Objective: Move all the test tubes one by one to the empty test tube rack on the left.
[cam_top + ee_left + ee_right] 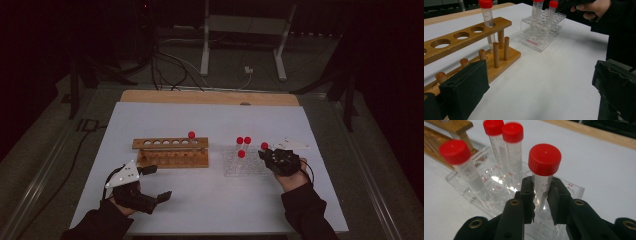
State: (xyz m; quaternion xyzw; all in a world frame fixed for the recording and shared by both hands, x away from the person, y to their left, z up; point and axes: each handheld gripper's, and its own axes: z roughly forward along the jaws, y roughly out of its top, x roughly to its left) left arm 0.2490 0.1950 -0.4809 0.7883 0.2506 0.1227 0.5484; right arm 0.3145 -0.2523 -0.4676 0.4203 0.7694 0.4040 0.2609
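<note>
red-capped tube clamped in the right gripper, standing upright at the near right corner of the clear plastic rack; jaws shut on the tube wall just below the cap, one black pad on each side.

left to right in the high view: left gripper low on the white surface, held in a dark-sleeved hand, grey three-cornered plate on top, jaws wide apart with nothing between them. just beyond it, the wooden rack, a two-tier stand with a row of round holes along its top bar; one capped tube stands in the hole at its right end. to the right, apart from the wooden rack, the clear plastic rack carrying three further red-capped tubes, two at the back side by side and one nearer the front. at the rack's right edge, the right gripper with the held tube's cap showing at its tip; the hand and sleeve enter from the lower right.

left gripper view: both black jaws rise from the bottom corners, far apart over bare white surface; wooden rack with its pegs and single tube at left; clear rack, bearing a small red label on its front wall, behind; the other hand at upper right.

right gripper view: three spare tubes stand to the left of and behind the gripped one; a corner of the wooden rack appears at upper left.
</note>
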